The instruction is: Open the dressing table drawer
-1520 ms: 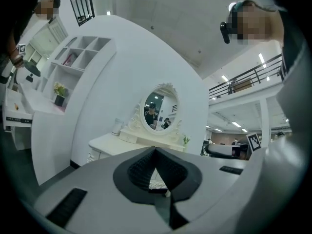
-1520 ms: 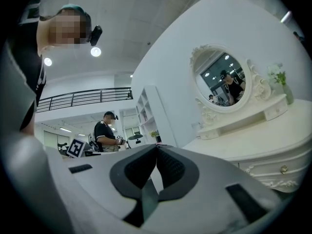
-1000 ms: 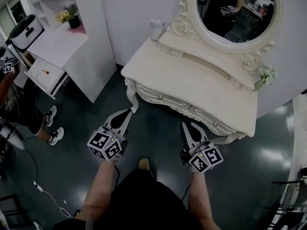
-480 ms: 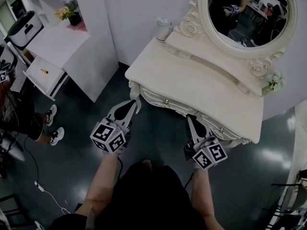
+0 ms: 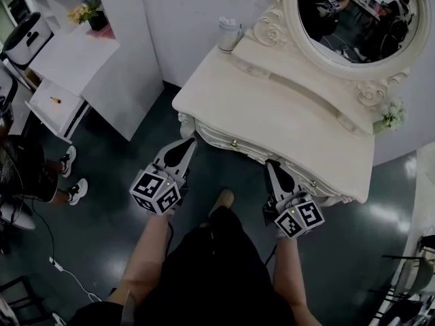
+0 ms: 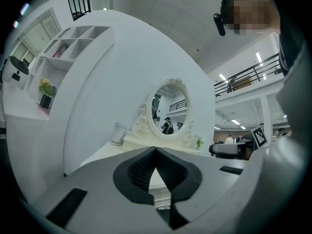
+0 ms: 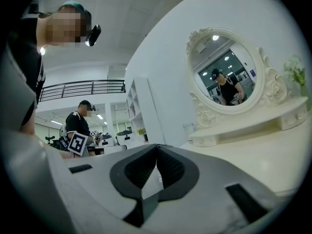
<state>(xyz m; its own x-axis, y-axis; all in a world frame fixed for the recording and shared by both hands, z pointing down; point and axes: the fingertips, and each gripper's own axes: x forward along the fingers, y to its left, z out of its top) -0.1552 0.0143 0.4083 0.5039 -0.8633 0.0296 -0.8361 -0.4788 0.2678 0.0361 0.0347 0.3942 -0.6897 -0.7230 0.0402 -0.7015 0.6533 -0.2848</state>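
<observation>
Head view: left gripper [image 5: 186, 145] was shut, tips together, nothing in it. Right gripper [image 5: 272, 164] likewise looked shut & empty. Both pointed at the front of the dressing table [image 5: 285, 114], touching nothing. The drawer fronts [image 5: 224, 138] ran along the table's front edge, long axis slanting upper left to lower right in this view. Left drawer knob [image 5: 233, 143] sat just right of the left gripper's tips. Right drawer knob [image 5: 313, 183] lay right of the right gripper's tips, near but apart. Judged: each hand was near its own knob, and the jaws would need to open first.

Left gripper view: jaws met at the tips, w/ only a small gap btwn the pads lower down. The table's carved front edge [image 6: 163, 204] showed through that gap, straight ahead, w/ the mirror [image 6: 168, 112] above.

Right gripper view: jaws closed tip to tip, nothing clamped. The tabletop [image 7: 263, 155] spread ahead & to the right; no drawer front showed here.
</observation>
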